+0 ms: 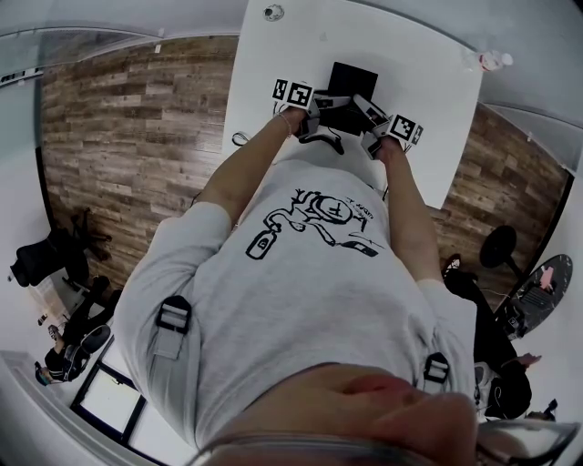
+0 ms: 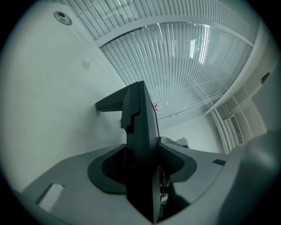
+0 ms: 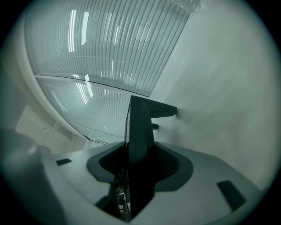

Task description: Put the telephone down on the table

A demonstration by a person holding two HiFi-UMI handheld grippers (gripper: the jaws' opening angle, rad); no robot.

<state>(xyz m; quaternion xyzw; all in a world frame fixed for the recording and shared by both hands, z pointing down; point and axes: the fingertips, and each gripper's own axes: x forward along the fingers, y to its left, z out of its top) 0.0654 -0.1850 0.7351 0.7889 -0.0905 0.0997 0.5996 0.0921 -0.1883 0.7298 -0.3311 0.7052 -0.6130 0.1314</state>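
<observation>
A person stands at a white surface (image 1: pixel 273 55) and holds a claw in each hand. The black telephone (image 1: pixel 352 89) is between the two claws, over the near half of the surface, about midway between its left edge and its right edge.

The left claw (image 1: pixel 324 107) is clenched on the left side of the telephone. In the left gripper view the telephone (image 2: pixel 140 132) stands like a thin dark wall between the two jaws, and both pads press on it. The right claw (image 1: pixel 368 116) is clenched on the right side. In the right gripper view the telephone (image 3: pixel 139 132) fills the gap in the same way.

A short dark part sticks out from the telephone and reaches to the white surface. I cannot tell if it rests there or is just above it.

A clear bottle (image 1: pixel 493 61) stands at the far right corner of the surface. A small round thing (image 1: pixel 272 12) lies by the far left corner. Window blinds (image 2: pixel 184 57) show behind the surface. The floor (image 1: pixel 118 118) is brown wood.
</observation>
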